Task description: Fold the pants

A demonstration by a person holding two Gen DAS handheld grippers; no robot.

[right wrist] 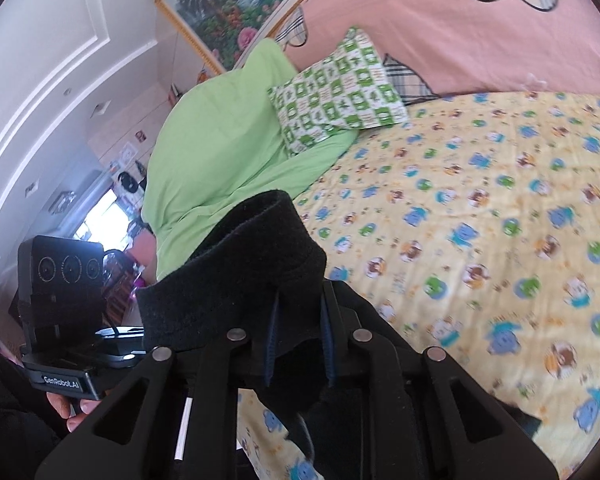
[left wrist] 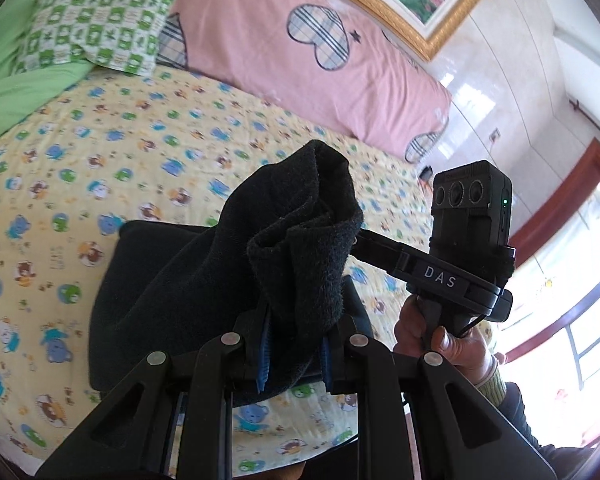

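The black fleece pants [left wrist: 172, 280] are lifted off the yellow cartoon-print bed sheet [left wrist: 100, 152], with part of them draped down onto it. My left gripper [left wrist: 294, 344] is shut on a bunched fold of the pants. My right gripper [right wrist: 298, 344] is shut on another bunched edge of the pants [right wrist: 252, 264]. The right gripper also shows in the left wrist view [left wrist: 455, 280], held by a hand, its fingers hidden in the cloth. The left gripper's body shows in the right wrist view [right wrist: 68, 320].
A green-and-white patterned pillow [left wrist: 96, 24] and a green blanket [right wrist: 220, 144] lie at the head of the bed. A pink headboard cover [left wrist: 284, 56] stands behind. A framed picture [right wrist: 236, 4] hangs on the wall. A window [left wrist: 579, 304] is at the right.
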